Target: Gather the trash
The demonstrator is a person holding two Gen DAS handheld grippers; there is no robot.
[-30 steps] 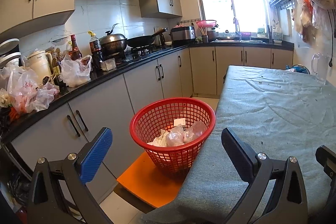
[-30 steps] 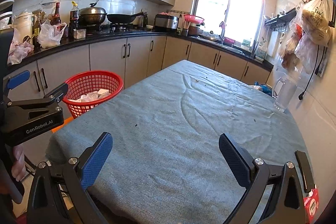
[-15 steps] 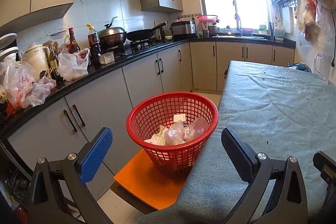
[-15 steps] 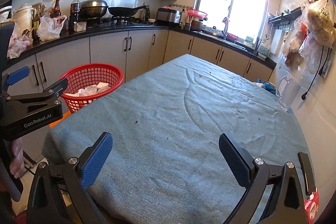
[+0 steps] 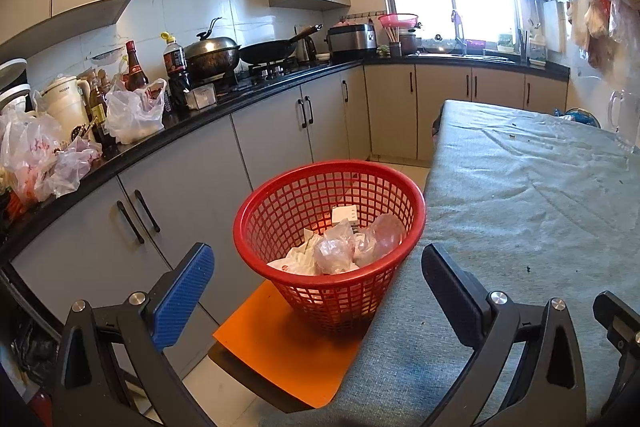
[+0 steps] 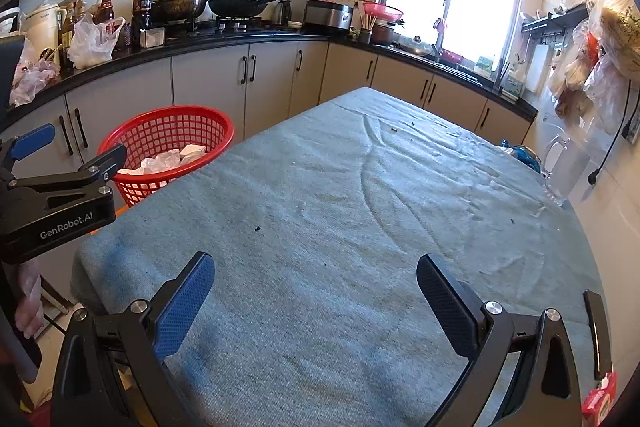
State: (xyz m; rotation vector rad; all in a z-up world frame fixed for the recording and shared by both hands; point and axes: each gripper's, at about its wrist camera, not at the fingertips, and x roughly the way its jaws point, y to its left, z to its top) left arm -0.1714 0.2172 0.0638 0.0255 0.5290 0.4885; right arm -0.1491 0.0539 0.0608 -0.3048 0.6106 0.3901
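Note:
A red mesh basket stands on an orange stool at the table's left edge. It holds crumpled plastic and paper trash. It also shows in the right wrist view. My left gripper is open and empty, just short of the basket. My right gripper is open and empty above the near end of the grey-blue tablecloth. The left gripper shows at the left of the right wrist view. Only small dark crumbs lie on the cloth.
A black counter along the left wall carries plastic bags, bottles, a kettle and pans. A clear glass mug stands at the table's far right by the wall. Bags hang on the right wall.
Both grippers have drifted slightly, so the basket looks a little nearer and lower in the left view. Both stayed open and empty.

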